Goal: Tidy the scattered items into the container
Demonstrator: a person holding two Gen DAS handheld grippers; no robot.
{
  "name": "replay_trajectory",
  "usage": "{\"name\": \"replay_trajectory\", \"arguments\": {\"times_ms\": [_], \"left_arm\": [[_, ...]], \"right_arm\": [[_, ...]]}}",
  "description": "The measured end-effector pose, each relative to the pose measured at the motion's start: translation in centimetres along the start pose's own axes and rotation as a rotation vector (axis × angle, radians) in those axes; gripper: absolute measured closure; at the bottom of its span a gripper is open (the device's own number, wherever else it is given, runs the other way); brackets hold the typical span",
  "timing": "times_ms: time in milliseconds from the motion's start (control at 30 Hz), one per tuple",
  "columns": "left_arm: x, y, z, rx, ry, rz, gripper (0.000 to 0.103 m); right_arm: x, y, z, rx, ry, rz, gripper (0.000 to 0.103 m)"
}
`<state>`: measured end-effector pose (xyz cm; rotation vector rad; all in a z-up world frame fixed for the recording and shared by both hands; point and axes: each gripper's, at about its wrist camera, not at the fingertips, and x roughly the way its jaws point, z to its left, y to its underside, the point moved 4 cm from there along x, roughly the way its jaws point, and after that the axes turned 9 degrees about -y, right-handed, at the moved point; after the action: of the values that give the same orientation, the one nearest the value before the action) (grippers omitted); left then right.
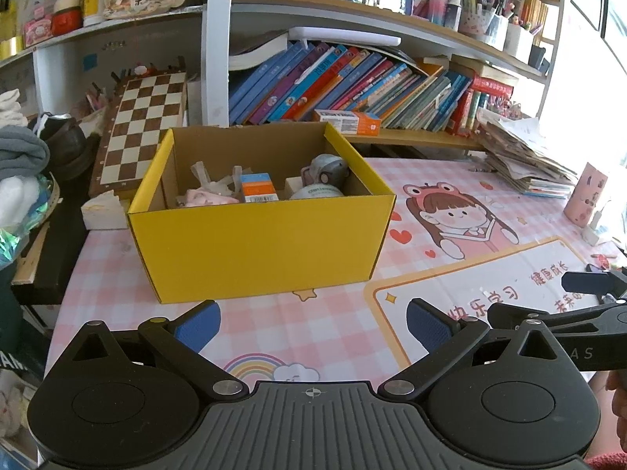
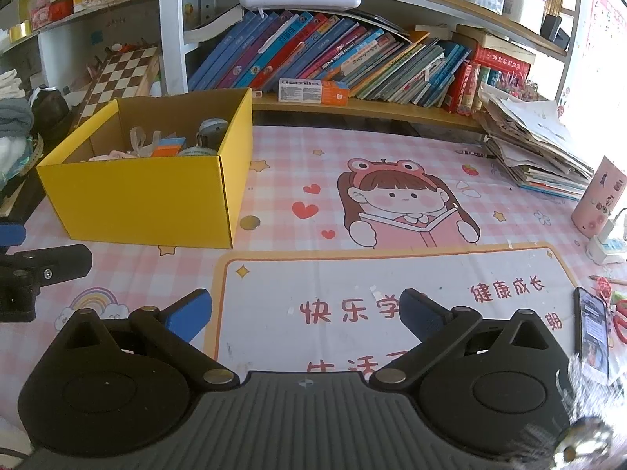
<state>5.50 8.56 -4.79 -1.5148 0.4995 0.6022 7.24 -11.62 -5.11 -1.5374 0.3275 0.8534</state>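
A yellow cardboard box stands on the pink checked mat; it also shows in the right wrist view. Inside it lie an orange and blue small box, a grey round toy, a white round item and a pink soft item. My left gripper is open and empty, just in front of the box. My right gripper is open and empty, to the right of the box over the mat. A small round silver disc lies on the mat by the box's right corner.
A bookshelf with leaning books and an orange and white carton runs along the back. A chessboard leans at the back left. A paper stack, a pink cup, a phone and scissors sit at the right.
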Motion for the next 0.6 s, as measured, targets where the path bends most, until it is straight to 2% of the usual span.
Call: {"name": "replay_trajectory", "arguments": {"times_ms": [600], "left_arm": [[-0.34, 0.42, -0.07, 0.001, 0.013, 0.000, 0.000]], "right_arm": [[-0.16, 0.39, 0.36, 0.006, 0.010, 0.001, 0.000]]}}
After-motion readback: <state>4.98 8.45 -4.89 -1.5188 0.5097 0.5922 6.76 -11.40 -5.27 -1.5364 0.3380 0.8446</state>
